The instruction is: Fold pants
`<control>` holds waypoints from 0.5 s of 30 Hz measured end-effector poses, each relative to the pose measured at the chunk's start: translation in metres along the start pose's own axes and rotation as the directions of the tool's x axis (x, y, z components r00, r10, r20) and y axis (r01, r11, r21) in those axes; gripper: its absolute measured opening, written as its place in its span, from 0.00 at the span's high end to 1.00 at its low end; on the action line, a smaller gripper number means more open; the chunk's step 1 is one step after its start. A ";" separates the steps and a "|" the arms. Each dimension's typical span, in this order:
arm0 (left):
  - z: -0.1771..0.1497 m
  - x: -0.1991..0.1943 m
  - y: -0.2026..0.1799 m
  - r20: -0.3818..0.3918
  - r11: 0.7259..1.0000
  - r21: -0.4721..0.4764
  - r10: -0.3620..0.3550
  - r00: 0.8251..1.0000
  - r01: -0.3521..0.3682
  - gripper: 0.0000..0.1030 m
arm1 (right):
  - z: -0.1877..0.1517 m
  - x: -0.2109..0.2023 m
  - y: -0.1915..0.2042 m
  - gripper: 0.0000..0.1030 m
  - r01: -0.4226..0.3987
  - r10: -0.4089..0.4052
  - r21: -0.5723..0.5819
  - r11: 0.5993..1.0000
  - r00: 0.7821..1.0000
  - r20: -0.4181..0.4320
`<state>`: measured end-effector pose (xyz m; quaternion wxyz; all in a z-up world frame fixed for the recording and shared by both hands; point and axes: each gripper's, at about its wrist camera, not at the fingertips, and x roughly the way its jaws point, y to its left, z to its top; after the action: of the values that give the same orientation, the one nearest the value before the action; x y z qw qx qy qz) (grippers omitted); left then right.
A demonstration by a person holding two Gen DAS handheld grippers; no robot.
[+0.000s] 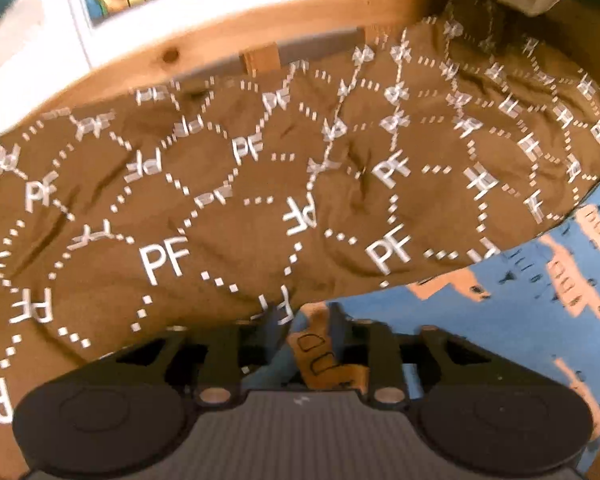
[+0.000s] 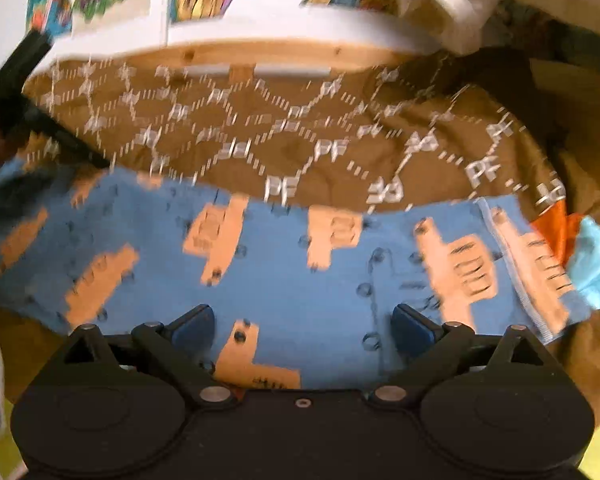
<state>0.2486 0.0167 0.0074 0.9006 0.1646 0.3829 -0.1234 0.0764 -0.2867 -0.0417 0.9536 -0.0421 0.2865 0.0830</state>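
Folding blue pants (image 2: 300, 276) on a brown blanket (image 1: 228, 200).
Right gripper (image 2: 302, 326) gapes wide, empty; left gripper (image 1: 304, 334), half-open, straddles cloth at six o'clock, which could slip.

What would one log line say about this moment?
task: fold pants | left claw: partly open around blue pants | right claw: open over pants | brown blanket underneath

Left gripper (image 1: 306, 330): tilted downward — jaws partly apart, cloth lying in the gap; whether the pads press it cannot be told.
Right gripper (image 2: 303, 324): tilted downward — jaws spread wide, nothing clamped between the fingertips.
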 end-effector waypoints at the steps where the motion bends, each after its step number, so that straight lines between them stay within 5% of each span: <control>1: -0.004 -0.007 -0.005 0.024 1.000 0.017 0.015 1.000 -0.016 0.46 | 0.002 -0.004 -0.002 0.06 0.012 -0.012 0.008 1.000 1.000 0.019; 5: -0.024 -0.018 -0.028 0.052 0.993 0.053 0.105 0.993 -0.108 0.44 | 0.007 -0.005 -0.019 0.05 0.054 -0.054 0.081 0.995 0.999 0.006; 9: -0.044 -0.016 -0.051 0.011 0.995 0.027 0.094 0.995 -0.095 0.41 | 0.005 0.002 -0.049 0.05 0.069 -0.050 0.268 0.961 0.996 -0.077; 11: -0.042 -0.011 -0.065 -0.011 0.993 0.061 0.101 0.995 -0.100 0.31 | 0.004 -0.003 -0.063 0.06 0.044 -0.028 0.356 0.933 0.998 -0.051; 15: -0.020 -0.004 -0.090 -0.053 0.977 0.134 0.176 0.983 -0.167 0.29 | 0.008 -0.028 -0.077 0.03 0.083 -0.092 0.345 0.935 0.996 0.008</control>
<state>0.2011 -0.0576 -0.0207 0.8824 0.2588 0.3875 -0.0643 0.0715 -0.3650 -0.0168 0.9524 0.1138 0.2828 -0.0105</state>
